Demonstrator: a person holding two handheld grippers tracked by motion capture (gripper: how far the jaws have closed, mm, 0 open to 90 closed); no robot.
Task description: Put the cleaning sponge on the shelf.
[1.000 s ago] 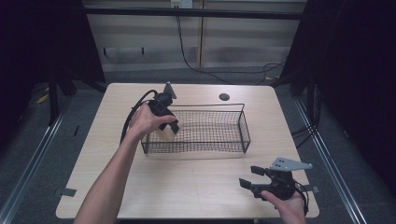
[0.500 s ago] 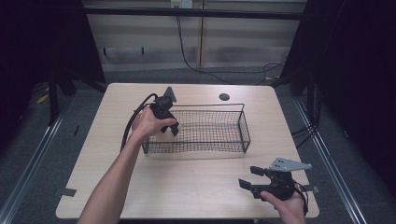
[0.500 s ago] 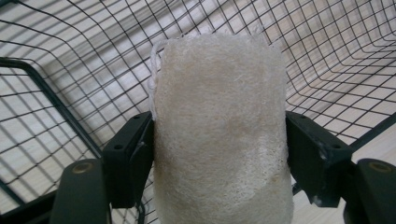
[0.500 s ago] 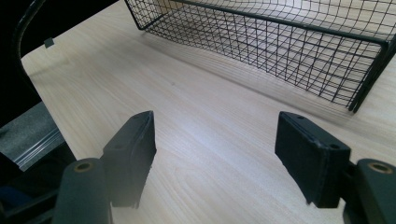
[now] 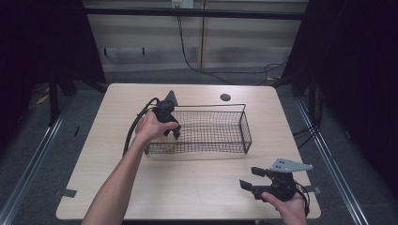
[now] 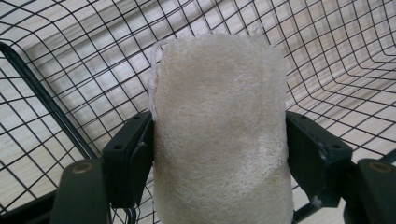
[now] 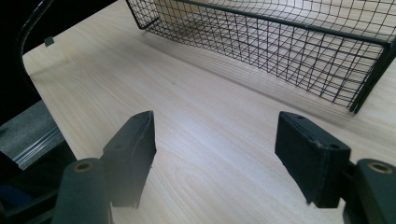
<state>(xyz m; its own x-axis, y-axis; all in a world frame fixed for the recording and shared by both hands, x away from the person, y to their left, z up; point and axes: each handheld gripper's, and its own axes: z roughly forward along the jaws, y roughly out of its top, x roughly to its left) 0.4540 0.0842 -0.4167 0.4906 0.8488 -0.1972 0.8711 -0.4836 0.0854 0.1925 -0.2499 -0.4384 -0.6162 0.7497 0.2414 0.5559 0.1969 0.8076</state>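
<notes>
Over the wire basket's (image 5: 234, 124) left end, the left gripper (image 6: 218, 140) clamps a pale cream, coarse-fibred loofah sponge (image 6: 219, 130) with a rounded top. Near the table's (image 5: 197, 187) front right corner, the right gripper (image 7: 215, 158) rests with jaws spread, holding nothing.

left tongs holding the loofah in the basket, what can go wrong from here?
1. The left tongs grip the loofah low, close to the basket mesh; a jaw could catch a wire when opening or lifting.
2. The loofah is soft and may cling to a jaw on release.
3. The right tongs are open, away from the basket, so nothing steadies it.
</notes>
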